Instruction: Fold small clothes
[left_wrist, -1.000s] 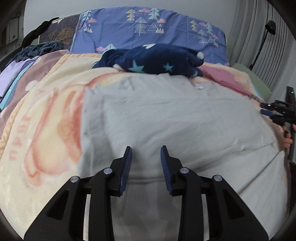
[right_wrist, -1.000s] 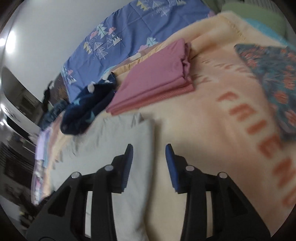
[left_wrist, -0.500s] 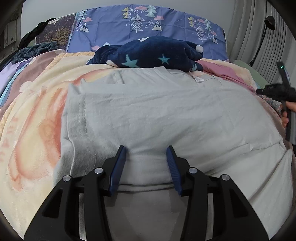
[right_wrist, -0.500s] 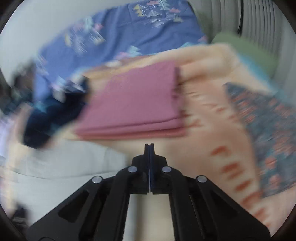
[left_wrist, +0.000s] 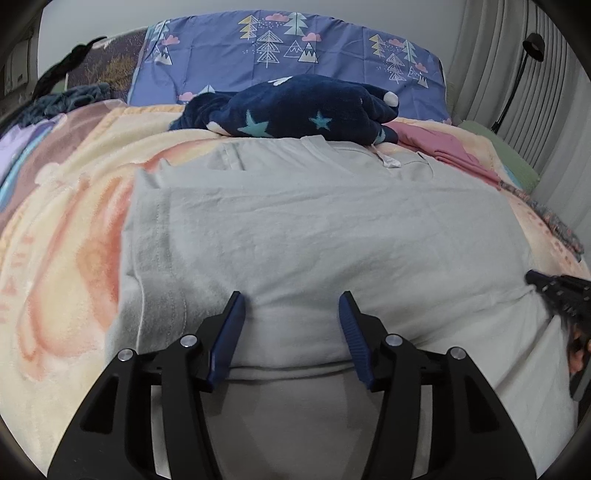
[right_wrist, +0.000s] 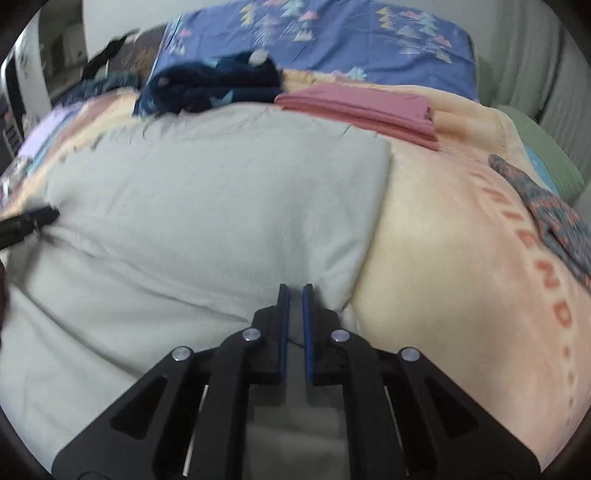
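A pale grey T-shirt (left_wrist: 314, 236) lies spread across a peach fleece blanket (left_wrist: 66, 251) on a bed, its near hem folded up over its body. The left gripper (left_wrist: 291, 310) stands over the fold's near edge with its blue-padded jaws set well apart; they have just been opening, and the cloth lies beneath them, not pinched. From the right wrist view the right gripper (right_wrist: 294, 295) shows its pads drawn close, a narrow slit between them, set on the fold near the shirt's right edge (right_wrist: 221, 221); its jaws have just eased open a little, and whether cloth is caught in the slit cannot be told. The left wrist view alone shows the shirt's neckline and white label at the far end, touching a navy star-print fleece garment (left_wrist: 303, 110), and a dark floor lamp (left_wrist: 524, 74) by the curtain; the right gripper's tip enters at its right edge with fingers of a hand (left_wrist: 576, 354) behind it. The right wrist view alone shows in full the folded pink garment (right_wrist: 358, 107) beyond the shirt, red lettering on the blanket, and a teal floral cloth (right_wrist: 554, 218) at right. A blue tree-print pillow (left_wrist: 288, 62) backs both views.
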